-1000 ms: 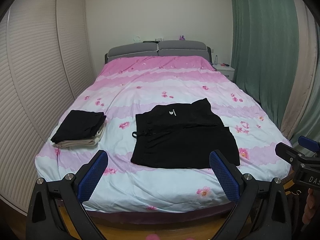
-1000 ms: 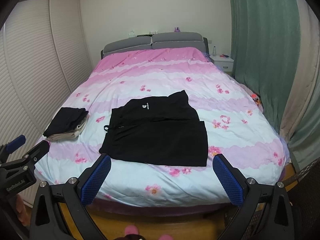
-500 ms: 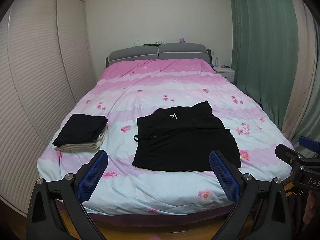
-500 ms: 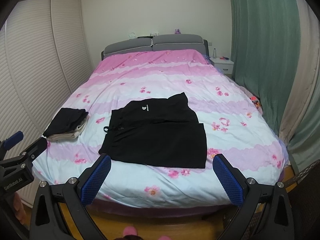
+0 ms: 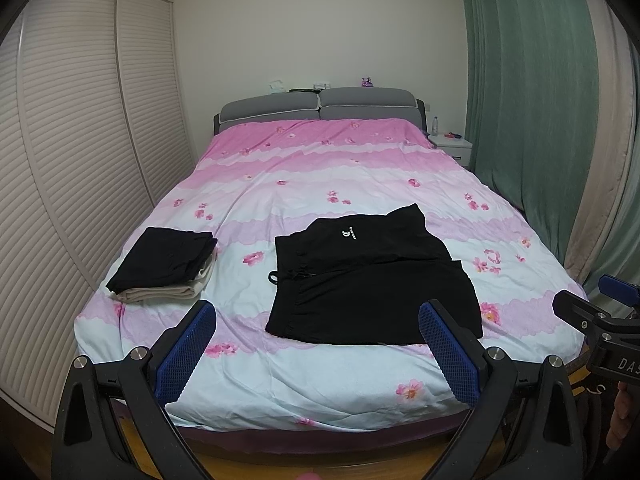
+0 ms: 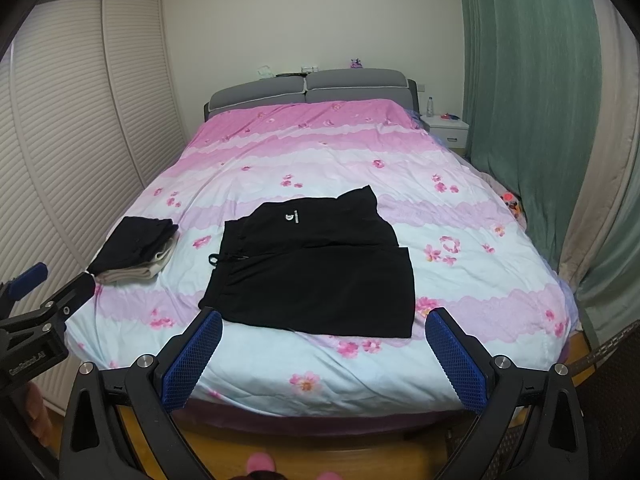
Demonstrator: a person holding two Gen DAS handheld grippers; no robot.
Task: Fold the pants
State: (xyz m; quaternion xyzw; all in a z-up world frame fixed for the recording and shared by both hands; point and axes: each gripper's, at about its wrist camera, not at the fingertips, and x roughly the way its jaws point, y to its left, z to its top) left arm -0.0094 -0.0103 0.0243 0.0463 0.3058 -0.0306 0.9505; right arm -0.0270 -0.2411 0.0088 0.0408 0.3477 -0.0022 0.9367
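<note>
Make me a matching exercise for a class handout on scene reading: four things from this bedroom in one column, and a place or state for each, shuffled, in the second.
Things:
1. black pants
2. folded pile
3. water bottle
4. left tongs

Places or states:
A. on the white nightstand beside the headboard
B. open, holding nothing, hovering off the foot of the bed
C. spread on the floral duvet, white logo showing
D. near the duvet's left edge, black over beige

Pairs: 1-C, 2-D, 3-A, 4-B
</note>
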